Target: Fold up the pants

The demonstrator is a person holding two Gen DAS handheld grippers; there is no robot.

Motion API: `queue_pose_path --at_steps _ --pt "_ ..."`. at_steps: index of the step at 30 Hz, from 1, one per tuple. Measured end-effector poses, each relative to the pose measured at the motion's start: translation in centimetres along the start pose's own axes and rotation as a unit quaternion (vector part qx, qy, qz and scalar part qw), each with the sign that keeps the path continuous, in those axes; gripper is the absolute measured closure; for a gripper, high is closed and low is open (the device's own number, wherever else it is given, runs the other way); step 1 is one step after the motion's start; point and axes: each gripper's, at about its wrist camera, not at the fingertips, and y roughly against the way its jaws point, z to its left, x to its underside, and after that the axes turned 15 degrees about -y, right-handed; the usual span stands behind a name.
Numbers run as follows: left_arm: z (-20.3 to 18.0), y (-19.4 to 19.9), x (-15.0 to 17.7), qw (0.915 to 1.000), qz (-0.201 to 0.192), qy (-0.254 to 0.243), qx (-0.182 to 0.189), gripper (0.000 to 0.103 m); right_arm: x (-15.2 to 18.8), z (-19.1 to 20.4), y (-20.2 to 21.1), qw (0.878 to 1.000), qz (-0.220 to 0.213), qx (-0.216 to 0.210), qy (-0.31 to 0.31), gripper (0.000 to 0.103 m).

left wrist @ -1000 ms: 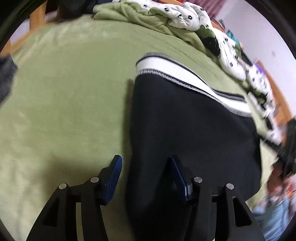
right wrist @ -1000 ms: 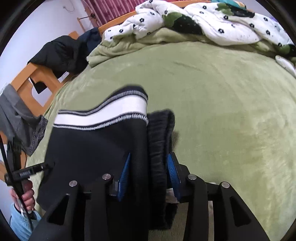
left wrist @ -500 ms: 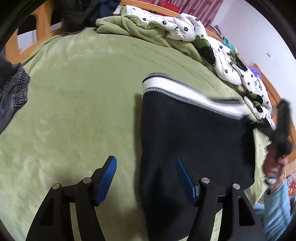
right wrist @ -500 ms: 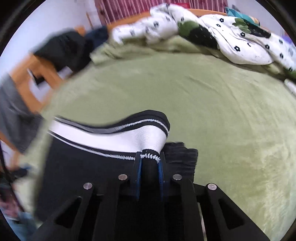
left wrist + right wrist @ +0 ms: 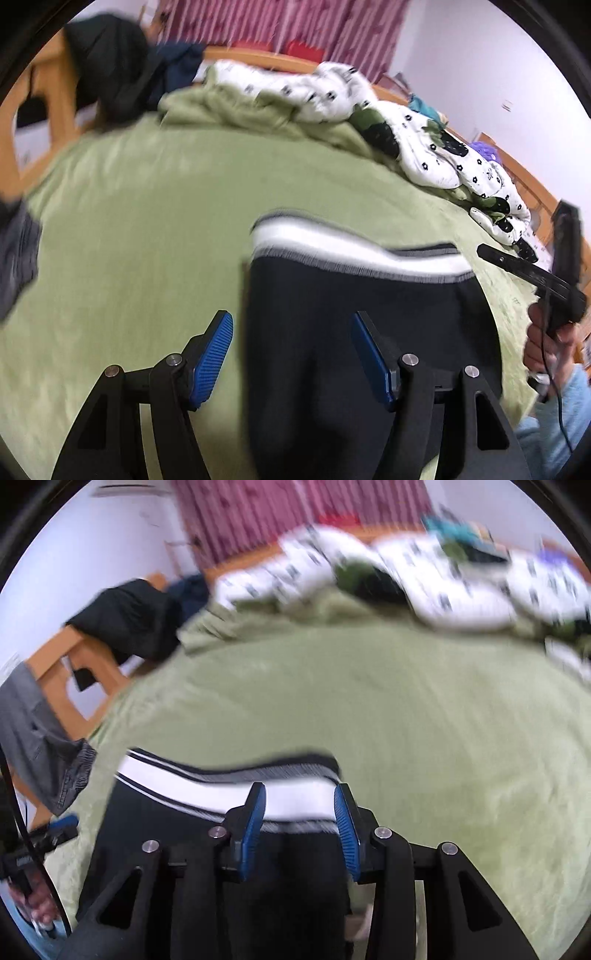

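Releasing the fold, your right gripper (image 5: 299, 827) jaws are opening around the pants' (image 5: 362, 325) waistband, left gripper (image 5: 291, 354) jaws apart and empty, pants flat on the bed (image 5: 147, 221); next, regrip toward six o'clock.

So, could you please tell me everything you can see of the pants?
The pants are black knit-looking fabric with a white waistband edged in grey stripes. They lie folded flat on the green blanket, waistband at the far end. The left gripper is open over their edge; the right gripper is opening around the waistband corner, its pads apparently clear.
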Motion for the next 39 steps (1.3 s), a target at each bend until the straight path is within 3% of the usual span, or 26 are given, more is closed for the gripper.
queue_pose_path --at_steps 4,6,7,8,10,17,20,22,26,31,34,39 --pt "-2.0 -3.9 -3.8 0.9996 -0.015 -0.022 -0.011 0.039 1.1 1.3 -3.9 0.998 0.025 0.017 0.049 0.064" --pt "-2.6 -7.7 -4.5 0.9987 0.022 -0.032 -0.034 0.039 2.1 0.9 -7.0 0.994 0.039 0.061 0.086 0.066" --pt "-2.6 -9.4 -4.3 0.9974 0.041 -0.032 -0.050 0.039 2.7 0.5 -7.5 0.992 0.027 0.071 0.098 0.067" --pt "-2.6 -10.3 -4.1 0.9966 0.051 -0.030 -0.057 0.039 2.8 0.2 -7.4 0.993 0.010 0.061 0.098 0.067" --pt "-2.6 -11.8 -3.1 0.9957 0.058 -0.032 -0.064 0.038 2.2 -0.2 -7.3 0.994 0.025 0.060 0.087 0.067" --pt "-2.4 -11.5 -2.5 0.9966 0.045 -0.028 -0.062 0.036 1.9 -0.2 -7.5 0.994 0.024 0.058 0.091 0.066" --pt "-2.4 -11.5 -2.4 0.9967 0.045 -0.028 -0.062 0.036 2.1 0.0 -7.2 0.994 0.033 0.044 0.090 0.061" --pt "-2.4 -11.4 -2.3 0.9972 0.043 -0.024 -0.056 0.036 2.1 0.6 -7.1 0.994 0.040 0.041 0.098 0.050" --pt "-1.8 -11.0 -2.5 0.9980 0.042 -0.017 -0.044 0.037 2.3 2.0 -6.5 0.990 0.031 0.056 0.126 0.046" --pt "-2.1 -9.5 -3.6 0.9993 0.003 -0.029 -0.025 0.040 1.0 0.5 -6.2 0.997 0.008 0.040 0.067 0.046" --pt "-2.6 -11.5 -3.7 0.9947 0.035 -0.064 -0.073 0.040 0.9 -0.9 -8.2 0.997 0.045 0.045 0.041 0.045" --pt "-2.8 -12.3 -3.1 0.9935 0.029 -0.069 -0.086 0.034 1.4 -0.4 -8.8 0.995 0.046 0.046 0.072 0.040"
